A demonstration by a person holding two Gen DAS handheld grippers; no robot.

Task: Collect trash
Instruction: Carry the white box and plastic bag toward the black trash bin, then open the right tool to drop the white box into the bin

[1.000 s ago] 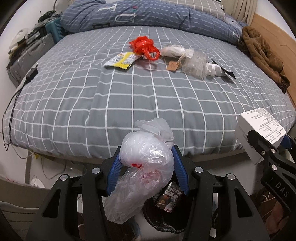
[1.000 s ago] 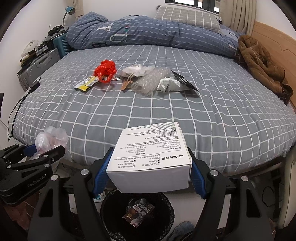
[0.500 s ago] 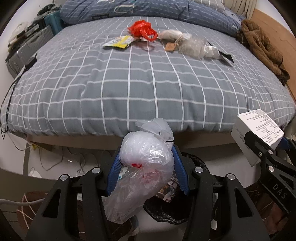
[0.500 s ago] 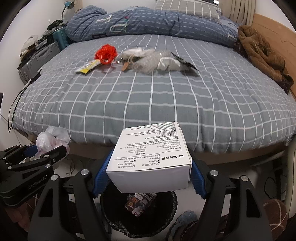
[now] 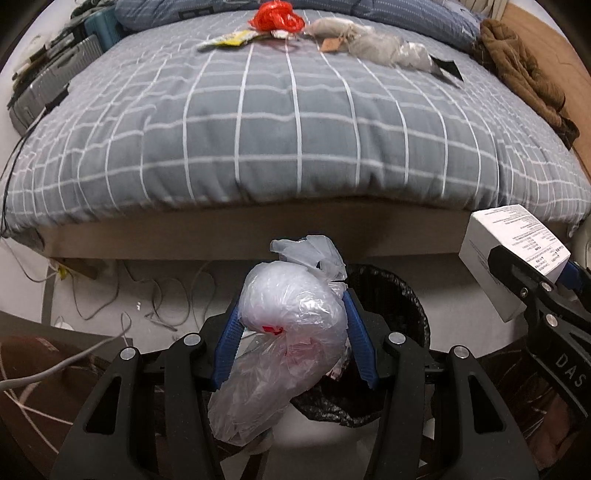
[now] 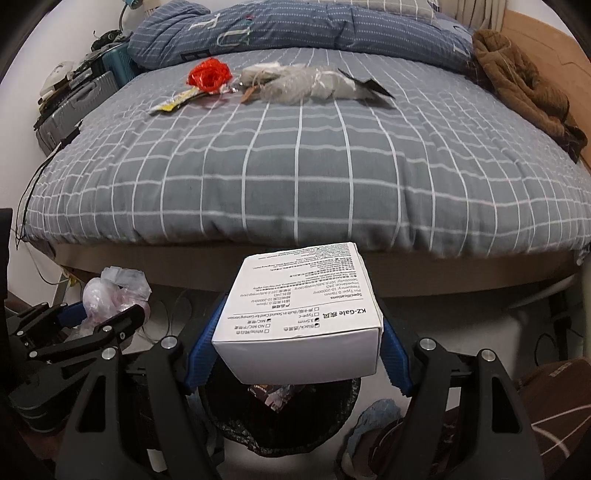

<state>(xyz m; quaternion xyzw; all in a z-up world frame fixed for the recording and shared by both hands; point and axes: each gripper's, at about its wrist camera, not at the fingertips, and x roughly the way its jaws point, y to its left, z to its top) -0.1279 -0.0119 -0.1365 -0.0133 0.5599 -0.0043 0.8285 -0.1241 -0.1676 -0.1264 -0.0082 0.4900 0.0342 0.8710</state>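
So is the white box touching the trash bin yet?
Apart. In the right wrist view, the right claw grips the white box above the trash bin; bin contents show in the gap beneath.

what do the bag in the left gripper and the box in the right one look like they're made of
Bag: thin clear plastic film, glossy, going by the crinkles and the red showing through. Box: white cardboard, probably smooth coated, given its crisp folded edges and fine black print.

A grey checked bed (image 6: pixel 295 177) fills the view, a blue duvet (image 6: pixel 295 33) bunched at its far end. A brown coat (image 6: pixel 524 92) lies far right; suitcases (image 6: pixel 70 110) stand left.
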